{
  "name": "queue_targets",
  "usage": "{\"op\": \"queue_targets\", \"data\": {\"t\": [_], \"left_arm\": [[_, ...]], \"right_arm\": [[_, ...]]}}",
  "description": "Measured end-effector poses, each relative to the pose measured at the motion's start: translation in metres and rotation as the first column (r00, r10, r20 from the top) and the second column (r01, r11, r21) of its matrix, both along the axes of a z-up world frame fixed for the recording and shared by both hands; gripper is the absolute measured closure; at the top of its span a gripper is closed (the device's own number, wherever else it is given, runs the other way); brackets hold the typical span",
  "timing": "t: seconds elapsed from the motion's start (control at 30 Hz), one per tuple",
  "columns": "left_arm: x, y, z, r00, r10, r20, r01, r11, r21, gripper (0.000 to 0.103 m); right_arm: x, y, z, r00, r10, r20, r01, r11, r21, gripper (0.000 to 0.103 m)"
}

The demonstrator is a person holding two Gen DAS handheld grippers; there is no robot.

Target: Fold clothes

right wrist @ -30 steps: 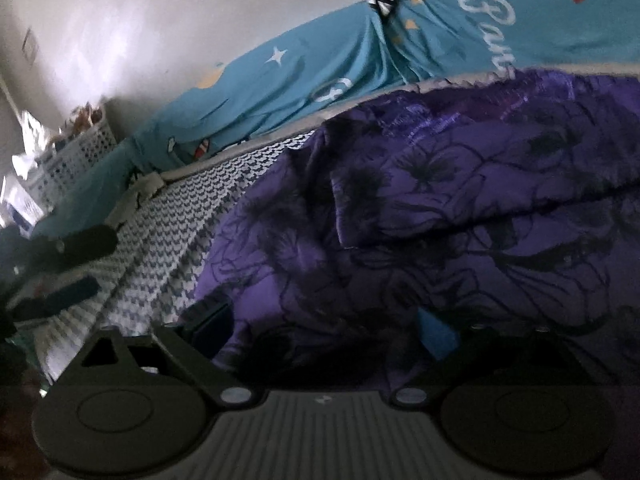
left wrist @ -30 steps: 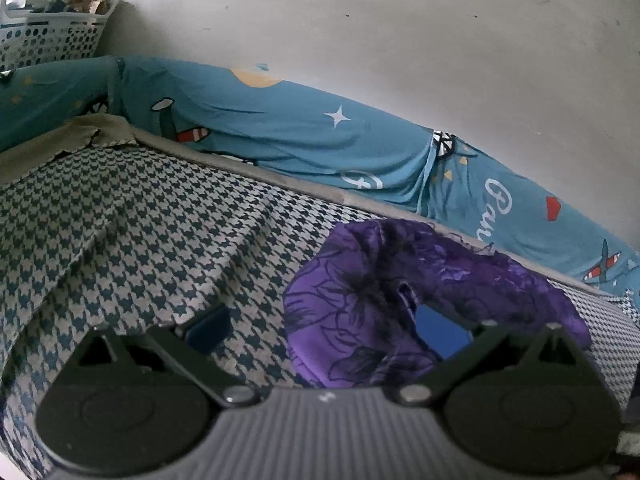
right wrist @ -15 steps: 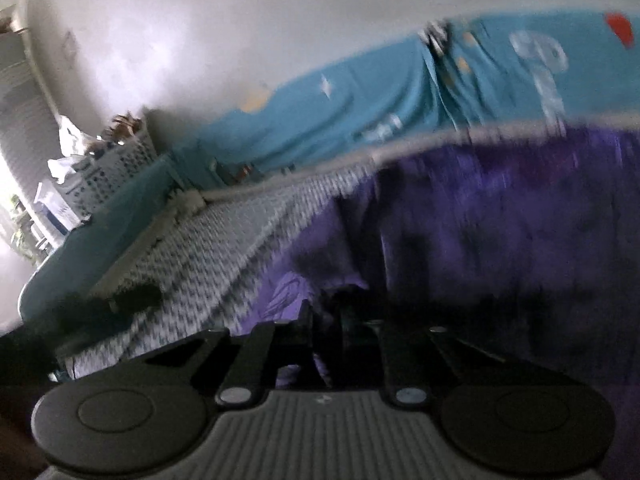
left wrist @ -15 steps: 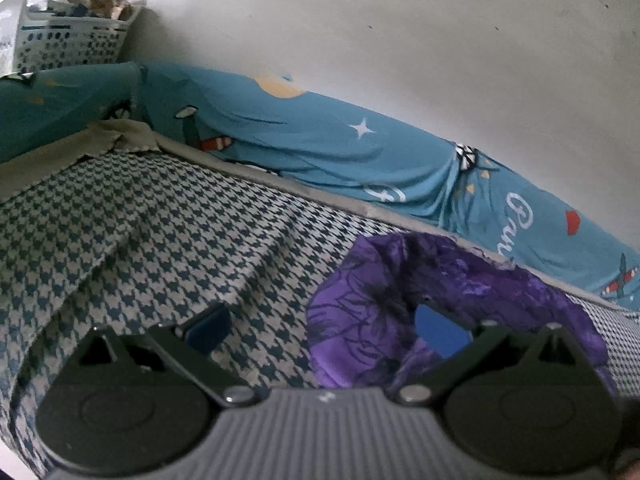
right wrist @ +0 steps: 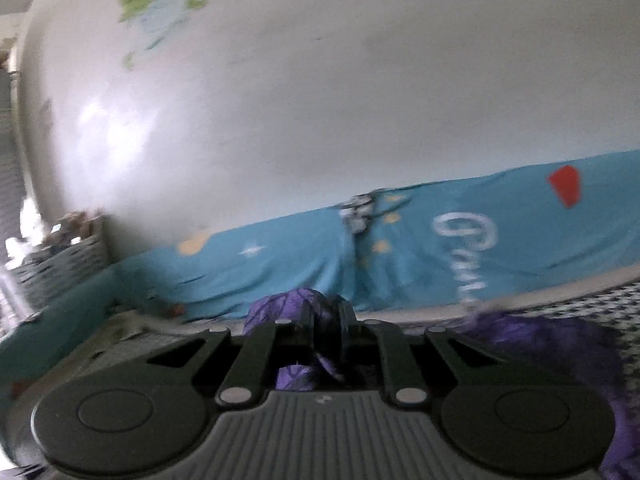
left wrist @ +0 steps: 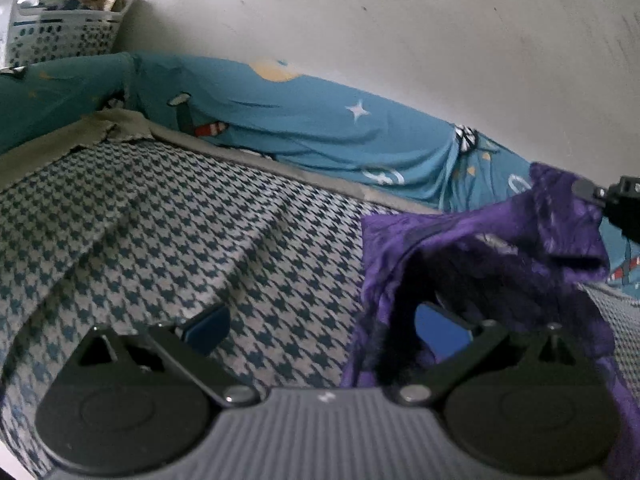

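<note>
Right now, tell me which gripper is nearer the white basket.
Left. The left gripper sits open over the checked cover, basket ahead to its left. The right gripper, pinching the purple cloth, is beyond it.

1. The left gripper (left wrist: 324,330) has a grey ribbed housing with a small white mark at its top edge.
2. Two round black discs flank that housing.
3. Black link arms turn on silver screws.
4. Its fingers (left wrist: 206,328) carry blue pads.
5. The right gripper (right wrist: 325,320) has the same grey ribbed housing, black discs, silver screws and black linkage.
</note>
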State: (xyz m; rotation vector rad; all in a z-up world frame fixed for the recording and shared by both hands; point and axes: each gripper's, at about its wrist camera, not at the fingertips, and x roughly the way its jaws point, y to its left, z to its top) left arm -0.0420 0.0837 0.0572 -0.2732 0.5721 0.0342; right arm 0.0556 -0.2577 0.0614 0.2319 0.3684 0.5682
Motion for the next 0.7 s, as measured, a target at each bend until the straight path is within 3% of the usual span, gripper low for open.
{"op": "queue_targets", "data": {"t": [0.07,0.13,0.23,0.47,0.7], "left_arm": [[0.003,-0.008,-0.003,1.000,-0.020,-0.011,0.020,1.000,0.008,0.000],[0.006,-0.017,-0.005,0.999,-0.042,-0.022,0.043,0.999,0.012,0.000],[0.009,-0.027,-0.008,0.997,-0.068,-0.030,0.068,0.997,0.018,0.000],[0.018,-0.041,-0.016,0.993,-0.105,-0.054,0.106,0.994,0.015,0.000],[0.022,-0.047,-0.020,0.990,-0.124,-0.067,0.126,0.992,0.021,0.000]], "right_arm": [[0.015,-0.021,-0.017,0.993,-0.094,-0.075,0.096,0.995,0.027,0.083],[0.028,-0.037,-0.029,0.971,-0.182,-0.155,0.186,0.982,0.009,0.073],[0.033,-0.056,-0.030,0.961,-0.206,-0.185,0.213,0.977,0.018,0.067],[0.026,-0.054,-0.041,0.975,-0.105,-0.197,0.092,0.993,-0.073,0.061],[0.014,-0.023,-0.066,0.973,0.033,-0.227,-0.083,0.974,-0.210,0.039]]}}
